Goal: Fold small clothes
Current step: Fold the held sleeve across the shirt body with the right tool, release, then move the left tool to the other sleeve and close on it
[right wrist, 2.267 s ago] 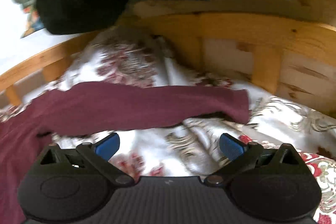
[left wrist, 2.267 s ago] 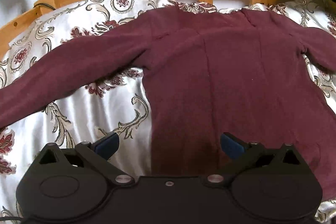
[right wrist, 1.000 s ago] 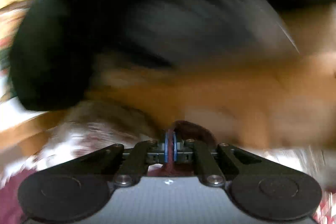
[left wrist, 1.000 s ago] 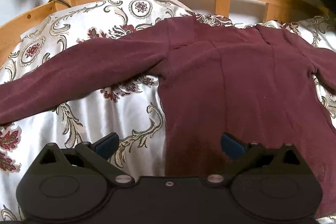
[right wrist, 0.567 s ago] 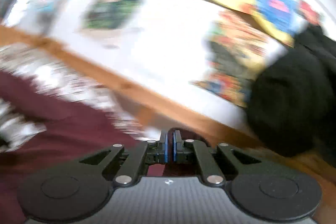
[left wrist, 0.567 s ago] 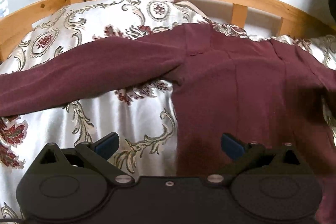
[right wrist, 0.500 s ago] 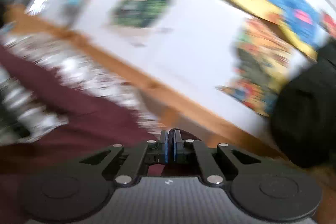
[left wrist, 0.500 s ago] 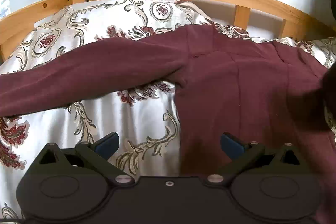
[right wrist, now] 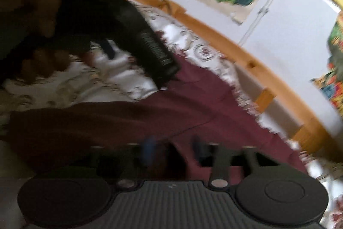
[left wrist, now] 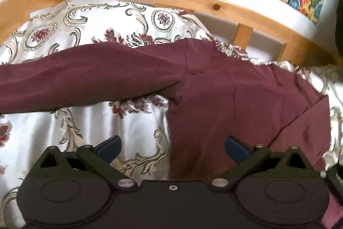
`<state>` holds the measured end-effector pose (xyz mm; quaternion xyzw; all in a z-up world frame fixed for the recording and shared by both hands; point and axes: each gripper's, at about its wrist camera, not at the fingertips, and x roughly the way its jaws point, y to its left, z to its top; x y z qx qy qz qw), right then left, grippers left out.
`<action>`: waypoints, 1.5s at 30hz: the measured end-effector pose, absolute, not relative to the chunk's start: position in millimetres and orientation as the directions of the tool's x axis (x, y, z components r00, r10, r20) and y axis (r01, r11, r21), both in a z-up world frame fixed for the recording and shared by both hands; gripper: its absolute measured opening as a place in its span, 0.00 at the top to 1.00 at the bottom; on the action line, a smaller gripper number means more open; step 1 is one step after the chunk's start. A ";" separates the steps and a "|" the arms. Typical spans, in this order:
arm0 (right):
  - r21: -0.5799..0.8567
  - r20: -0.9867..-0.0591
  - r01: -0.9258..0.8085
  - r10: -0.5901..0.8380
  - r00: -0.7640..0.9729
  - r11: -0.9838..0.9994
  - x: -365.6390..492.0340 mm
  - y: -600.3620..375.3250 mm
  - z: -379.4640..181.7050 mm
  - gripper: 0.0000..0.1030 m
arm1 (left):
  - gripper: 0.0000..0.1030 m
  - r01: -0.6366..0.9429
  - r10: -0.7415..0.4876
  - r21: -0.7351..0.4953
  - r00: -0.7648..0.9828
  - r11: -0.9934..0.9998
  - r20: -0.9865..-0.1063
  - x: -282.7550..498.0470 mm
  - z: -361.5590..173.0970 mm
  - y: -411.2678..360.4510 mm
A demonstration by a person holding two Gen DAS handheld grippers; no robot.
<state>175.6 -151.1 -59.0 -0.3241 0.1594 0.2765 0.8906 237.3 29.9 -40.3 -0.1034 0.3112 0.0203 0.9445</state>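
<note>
Over dark maroon long-sleeved knit top (left wrist: 225,100): right sleeve (left wrist: 304,134) now folded inward (3 o'clock); right gripper (right wrist: 173,148) jaws just opened, empty; left gripper (left wrist: 172,146) apart.

Maroon long-sleeved top (left wrist: 225,100), flat on bedspread, one sleeve folded in

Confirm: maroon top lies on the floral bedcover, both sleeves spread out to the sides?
Not quite. The maroon top lies on the floral bedcover, but only one sleeve is spread out; the other sleeve is folded across the body, as the left wrist view shows.
</note>
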 end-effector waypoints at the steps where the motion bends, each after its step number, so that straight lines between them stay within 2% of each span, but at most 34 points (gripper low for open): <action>1: -0.465 -0.487 -0.635 0.421 0.765 0.617 172.5 -153.6 -55.9 0.33 | 0.01 -0.098 -0.041 -0.202 0.808 0.974 -0.588 238.4 -40.7 31.0; 4: -0.453 -0.499 -0.668 0.453 0.739 0.590 158.8 -160.4 -46.3 0.18 | 0.01 -0.079 -0.078 -0.243 0.814 0.967 -0.575 240.1 -43.1 31.4; 7: -0.441 -0.456 -0.586 0.392 0.799 0.680 159.9 -184.7 -30.2 0.09 | 0.01 -0.032 -0.130 -0.274 0.822 0.961 -0.555 241.1 -45.0 24.8; 11: -0.385 -0.412 -0.358 0.188 0.891 0.851 193.9 -233.4 -24.6 0.07 | 0.01 0.088 -0.212 -0.244 0.807 0.966 -0.551 244.3 -50.1 4.2; 14: -0.295 -0.416 -0.157 0.022 0.909 0.943 227.6 -280.3 -30.0 0.07 | 0.01 0.132 -0.208 -0.169 0.778 0.977 -0.593 245.4 -61.4 -10.0; 17: -0.159 -0.446 0.015 -0.085 0.891 0.987 260.4 -327.0 -38.7 0.18 | 0.01 0.125 -0.167 -0.111 0.738 0.986 -0.654 251.0 -74.9 -17.1; 19: -0.045 -0.472 0.098 -0.108 0.875 0.994 275.4 -355.0 -45.7 0.25 | 0.01 0.108 -0.153 -0.108 0.707 0.988 -0.690 256.3 -83.2 -14.4; 21: 0.083 -0.497 0.144 -0.084 0.864 0.986 283.1 -378.4 -56.1 0.28 | 0.01 0.082 -0.145 -0.121 0.680 0.989 -0.718 261.1 -90.0 -10.3; 24: 0.175 -0.533 0.109 0.001 0.846 0.979 290.1 -392.6 -70.3 0.36 | 0.01 0.085 -0.134 -0.104 0.682 0.991 -0.719 261.7 -93.8 -11.0; 26: 0.191 -0.534 0.079 0.036 0.845 0.978 292.0 -393.7 -73.8 0.59 | 0.01 0.099 -0.118 -0.069 0.683 0.993 -0.720 261.6 -96.3 -15.2; 27: 0.211 -0.531 0.073 0.052 0.846 0.975 292.0 -394.4 -72.3 0.80 | 0.01 0.110 -0.114 -0.053 0.684 0.993 -0.721 261.1 -97.4 -17.0; 28: 0.215 -0.530 0.088 0.041 0.847 0.973 291.9 -395.0 -68.7 0.85 | 0.01 0.117 -0.114 -0.045 0.685 0.992 -0.720 259.2 -96.9 -18.8; 31: 0.181 -0.496 0.111 -0.007 0.868 0.977 282.4 -395.8 -56.1 0.88 | 0.01 0.127 -0.119 -0.042 0.684 0.991 -0.720 258.6 -97.3 -19.1; 33: 0.172 -0.506 0.132 -0.028 0.862 0.976 285.3 -400.0 -57.2 0.88 | 0.01 0.141 -0.100 -0.004 0.679 0.990 -0.727 258.6 -100.4 -22.6; 35: 0.185 -0.528 0.136 -0.018 0.849 0.973 285.8 -401.6 -62.6 0.86 | 0.01 0.156 -0.086 0.030 0.685 0.987 -0.723 256.8 -101.3 -26.3; 37: 0.180 -0.534 0.143 -0.025 0.845 0.973 282.9 -401.1 -63.9 0.76 | 0.01 0.159 -0.085 0.034 0.685 0.987 -0.724 255.9 -99.7 -26.9; 40: 0.191 -0.528 0.155 -0.031 0.849 0.969 279.7 -399.0 -57.9 0.66 | 0.01 0.142 -0.089 0.012 0.678 0.990 -0.730 254.9 -94.3 -23.3; 43: 0.195 -0.504 0.149 -0.031 0.863 0.969 264.4 -395.0 -45.3 0.40 | 0.01 0.115 -0.090 -0.013 0.704 0.993 -0.705 247.9 -81.7 -17.5; 45: 0.219 -0.491 0.128 -0.004 0.871 0.967 250.1 -391.5 -36.7 0.31 | 0.01 0.098 -0.074 -0.001 0.743 0.995 -0.665 240.4 -68.9 -12.9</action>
